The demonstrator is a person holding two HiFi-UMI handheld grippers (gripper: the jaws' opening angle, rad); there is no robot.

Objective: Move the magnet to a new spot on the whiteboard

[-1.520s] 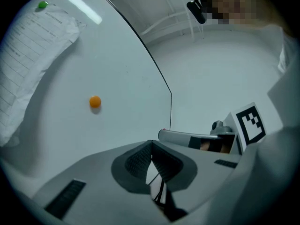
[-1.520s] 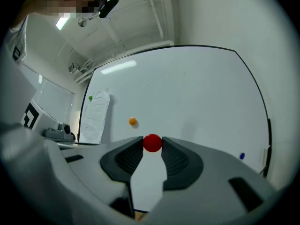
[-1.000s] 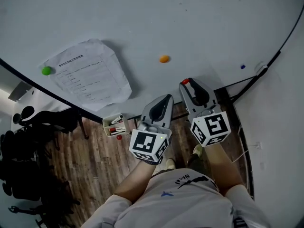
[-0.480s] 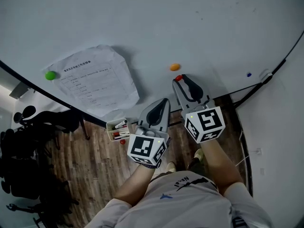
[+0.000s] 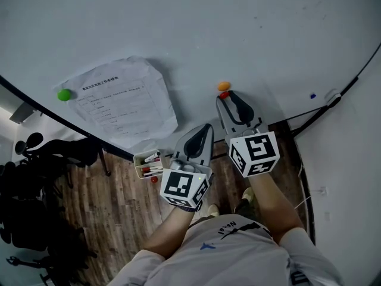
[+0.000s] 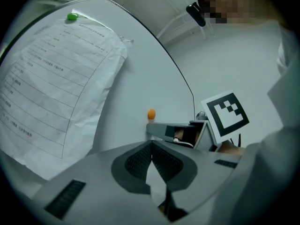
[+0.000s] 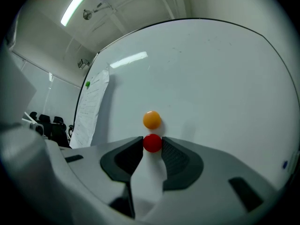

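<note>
A small red magnet (image 7: pixel 152 143) sits pinched between the tips of my right gripper (image 7: pixel 152 145), which is shut on it. That gripper (image 5: pixel 226 98) points at the whiteboard (image 5: pixel 178 34) with the red magnet (image 5: pixel 224 95) just below an orange magnet (image 5: pixel 223 86) stuck there. In the right gripper view the orange magnet (image 7: pixel 152 119) lies right above the red one, almost touching. Whether the red magnet touches the board I cannot tell. My left gripper (image 5: pixel 206 127) hangs lower, off the board, shut and empty (image 6: pixel 151 144).
A creased printed sheet (image 5: pixel 122 103) is pinned to the board by a green magnet (image 5: pixel 63 94). A tiny blue magnet (image 5: pixel 313 96) sits far right near the board's edge. A small tray of markers (image 5: pixel 149 162) hangs below the board. Dark office chairs (image 5: pixel 36 183) stand at the left.
My right gripper has carried the red magnet up and left across the board until it sits just under the orange magnet. The left gripper has barely moved.
</note>
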